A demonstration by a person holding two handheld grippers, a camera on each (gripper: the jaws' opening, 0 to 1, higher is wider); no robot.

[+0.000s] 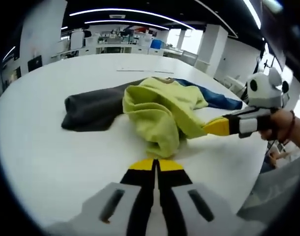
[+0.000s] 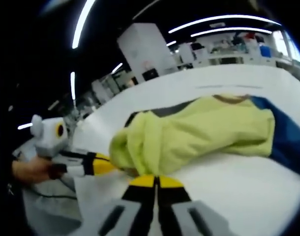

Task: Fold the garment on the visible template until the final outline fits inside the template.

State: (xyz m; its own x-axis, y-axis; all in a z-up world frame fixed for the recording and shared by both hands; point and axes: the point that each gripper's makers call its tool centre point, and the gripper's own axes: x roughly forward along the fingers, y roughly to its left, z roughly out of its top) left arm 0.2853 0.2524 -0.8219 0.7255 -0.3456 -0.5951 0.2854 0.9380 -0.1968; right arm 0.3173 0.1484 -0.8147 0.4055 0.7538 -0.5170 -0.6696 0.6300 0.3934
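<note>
Yellow-green garment [image 1: 160,110] lies bunched and rumpled on the white counter [image 1: 51,152], roughly at its middle, a brown collar edge showing at its far side [image 2: 231,99]. A dark grey garment [image 1: 93,110] lies flat partly under the yellow-green one, sticking out to one side of it; a blue garment [image 1: 216,100] sticks out from under it on the opposite side. No template outline can be made out on the counter.

Left gripper [image 1: 156,164]: yellow-tipped jaws pressed together at the near hanging fold of the yellow-green garment, fabric edge pinched between the tips. In the right gripper view it [image 2: 110,164] comes in beside the garment's bunched end, held by a hand [image 2: 34,169].

Right gripper [image 2: 155,182]: jaws pressed together right at the garment's near edge, looks like pinching cloth. In the left gripper view it [image 1: 214,127] has its yellow tip on the garment's side hem, a hand [image 1: 283,125] around its body.

Beyond the counter, office desks and ceiling strip lights
</note>
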